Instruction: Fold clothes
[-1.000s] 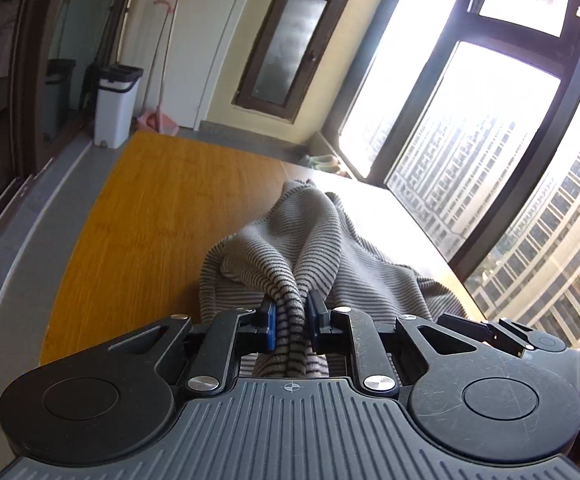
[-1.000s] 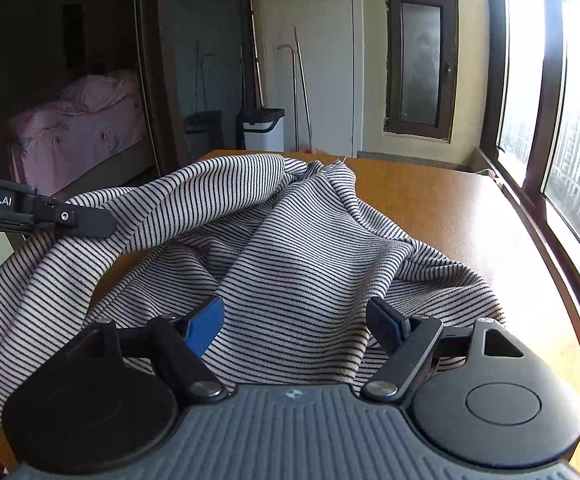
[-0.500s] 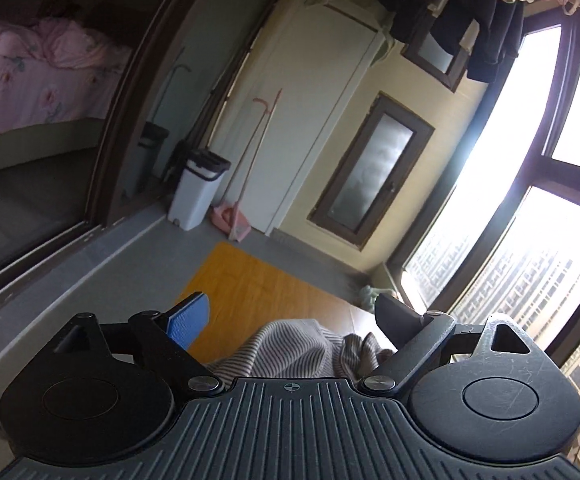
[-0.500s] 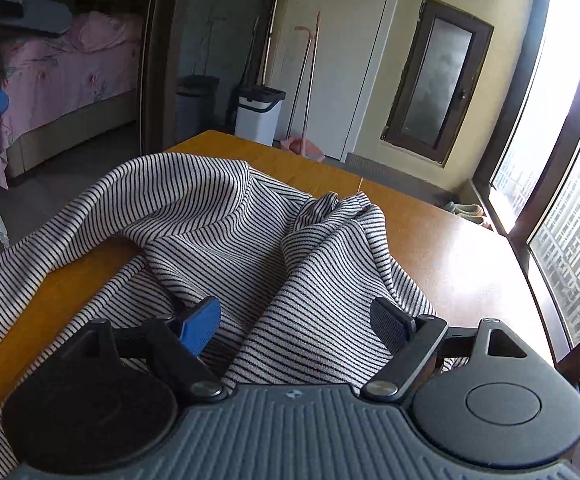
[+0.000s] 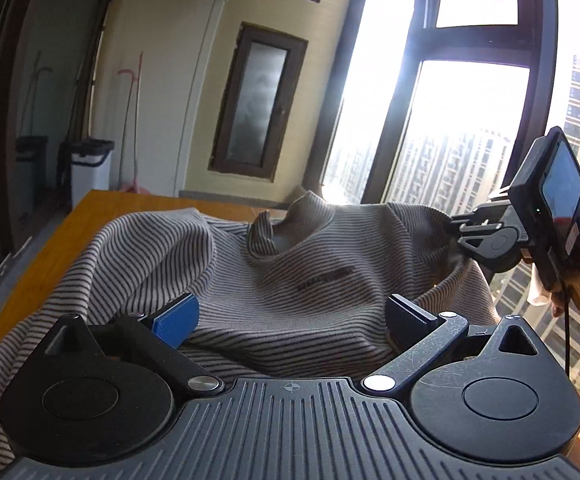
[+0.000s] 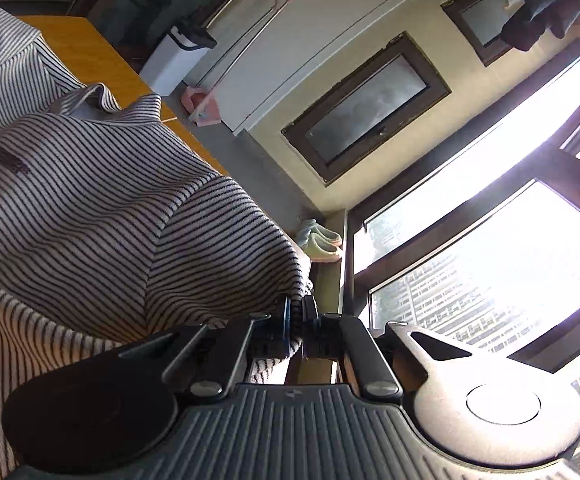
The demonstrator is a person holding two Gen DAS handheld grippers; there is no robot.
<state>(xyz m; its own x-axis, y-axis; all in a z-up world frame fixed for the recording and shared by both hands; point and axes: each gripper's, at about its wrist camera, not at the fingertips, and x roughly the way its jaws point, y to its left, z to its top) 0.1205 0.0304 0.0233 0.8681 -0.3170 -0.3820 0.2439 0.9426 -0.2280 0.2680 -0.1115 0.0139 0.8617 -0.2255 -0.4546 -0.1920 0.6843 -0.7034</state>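
Right gripper [image 6: 297,322] is clamped on a shoulder of the shirt [image 5: 309,276], lifting that side off the table [image 5: 90,208] to spread it. Left gripper [image 5: 290,316] hangs wide over the near hem, holding nothing (likely hunting the matching corner). Shirt lies chest-up, draped past the table's left edge.

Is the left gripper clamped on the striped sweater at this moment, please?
No, the left gripper has its jaws spread wide above the striped sweater.

The striped sweater [image 5: 321,280] bears dark chest lettering (too blurred to read).
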